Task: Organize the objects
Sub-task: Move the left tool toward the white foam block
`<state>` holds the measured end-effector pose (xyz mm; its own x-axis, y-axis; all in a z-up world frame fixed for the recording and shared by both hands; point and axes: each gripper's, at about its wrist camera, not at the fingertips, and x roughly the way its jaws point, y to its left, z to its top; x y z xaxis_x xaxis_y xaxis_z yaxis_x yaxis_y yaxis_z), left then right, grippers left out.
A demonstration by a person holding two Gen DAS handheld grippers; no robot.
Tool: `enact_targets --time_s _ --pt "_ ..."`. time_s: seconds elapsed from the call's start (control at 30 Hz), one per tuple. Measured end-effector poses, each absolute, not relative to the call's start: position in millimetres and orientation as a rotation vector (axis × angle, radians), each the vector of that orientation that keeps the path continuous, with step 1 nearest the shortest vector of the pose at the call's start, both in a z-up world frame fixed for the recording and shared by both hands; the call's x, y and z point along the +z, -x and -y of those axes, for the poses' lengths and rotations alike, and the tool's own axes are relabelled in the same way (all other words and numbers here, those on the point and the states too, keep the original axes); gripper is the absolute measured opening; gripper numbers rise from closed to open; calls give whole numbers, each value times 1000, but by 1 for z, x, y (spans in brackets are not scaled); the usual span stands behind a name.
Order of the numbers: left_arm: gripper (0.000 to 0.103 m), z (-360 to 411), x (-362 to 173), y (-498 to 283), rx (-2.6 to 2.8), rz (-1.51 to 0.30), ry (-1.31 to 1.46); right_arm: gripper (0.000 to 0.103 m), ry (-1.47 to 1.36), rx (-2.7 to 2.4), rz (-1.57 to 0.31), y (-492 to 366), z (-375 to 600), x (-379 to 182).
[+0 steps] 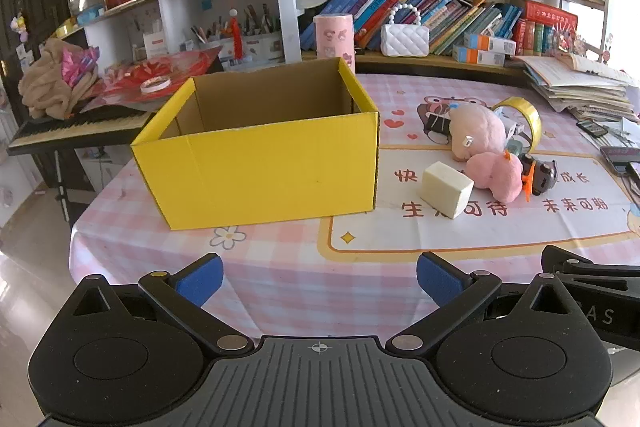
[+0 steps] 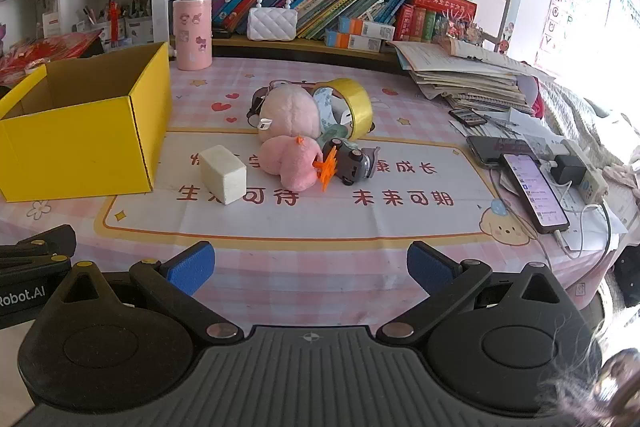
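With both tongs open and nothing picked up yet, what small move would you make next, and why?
Probably ease the right tongs forward toward the cream block. It lies apart from the toy pile, nearest the open yellow box, so it looks the easiest first grasp. The left tongs are open and hold nothing.

The right gripper (image 2: 310, 267) is hovering over the near table edge (image 2: 280, 291), its blue pads (image 2: 192, 267) standing wide apart with nothing between them. Ahead, a white block (image 2: 223, 174) is lying just right of the yellow box (image 2: 80, 139). A pink plush (image 2: 292, 143) is resting against a toy car (image 2: 352, 159) and a tape roll (image 2: 356, 107). A phone (image 2: 534, 193) is lying at the right.
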<state>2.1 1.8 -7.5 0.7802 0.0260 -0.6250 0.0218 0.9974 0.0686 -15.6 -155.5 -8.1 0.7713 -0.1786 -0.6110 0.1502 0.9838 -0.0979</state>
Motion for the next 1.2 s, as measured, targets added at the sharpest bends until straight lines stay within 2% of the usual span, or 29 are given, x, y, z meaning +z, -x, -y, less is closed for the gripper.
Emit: enact_targets --time_s 1.2 --pt "103 15 -11 -17 -26 -712 -78 103 26 -186 -701 4 172 -12"
